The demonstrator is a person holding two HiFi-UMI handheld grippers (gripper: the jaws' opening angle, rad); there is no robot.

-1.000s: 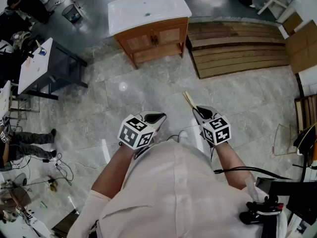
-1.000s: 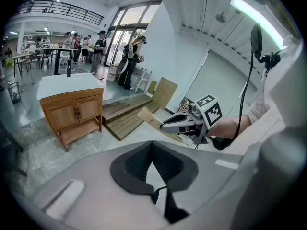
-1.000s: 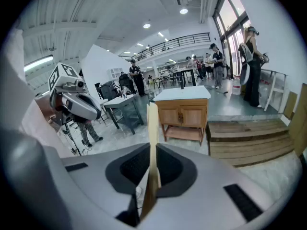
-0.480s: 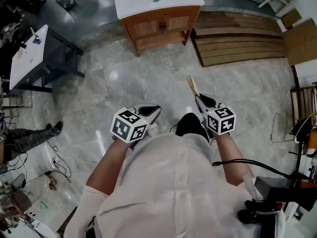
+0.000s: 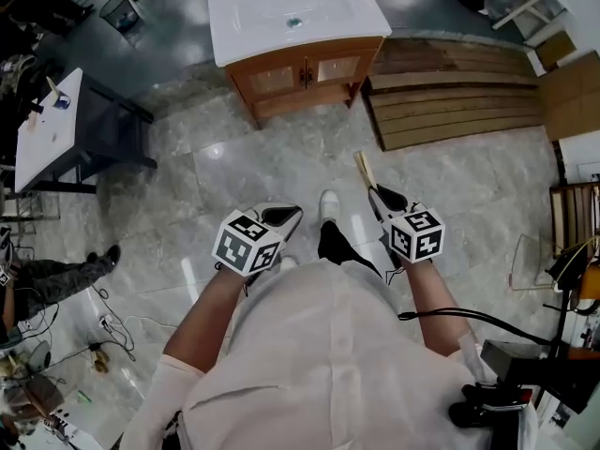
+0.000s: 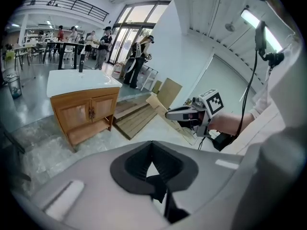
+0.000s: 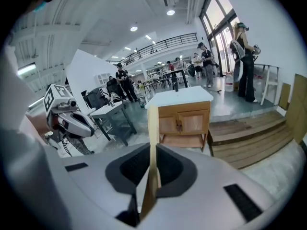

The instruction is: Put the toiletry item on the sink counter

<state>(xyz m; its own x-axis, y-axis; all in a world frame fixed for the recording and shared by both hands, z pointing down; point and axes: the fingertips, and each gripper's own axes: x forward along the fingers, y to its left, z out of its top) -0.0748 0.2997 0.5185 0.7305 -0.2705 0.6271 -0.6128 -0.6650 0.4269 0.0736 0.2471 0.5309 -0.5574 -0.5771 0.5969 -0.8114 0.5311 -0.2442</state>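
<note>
In the head view the white sink counter [image 5: 281,12] tops a wooden cabinet [image 5: 305,75] across the marble floor, well ahead of both grippers. My right gripper [image 5: 379,197] is shut on the toiletry item [image 5: 363,169], a thin flat tan stick that points toward the cabinet. In the right gripper view the stick [image 7: 153,133] stands upright between the pads [image 7: 168,169], in line with the counter [image 7: 180,97]. My left gripper [image 5: 287,216] is shut and holds nothing; in its own view the pads [image 6: 144,164] meet and the counter [image 6: 79,80] lies ahead to the left.
A low slatted wooden platform [image 5: 455,92] lies right of the cabinet, with cardboard [image 5: 572,87] beyond it. A dark table with a white top [image 5: 52,125] stands at the left. Cables [image 5: 108,322] trail on the floor at lower left. Several people stand behind the counter [image 6: 136,56].
The view has swayed as the person walks toward the cabinet, and a white shoe now shows between the grippers. Both grippers keep their places and the right one still holds the stick.
</note>
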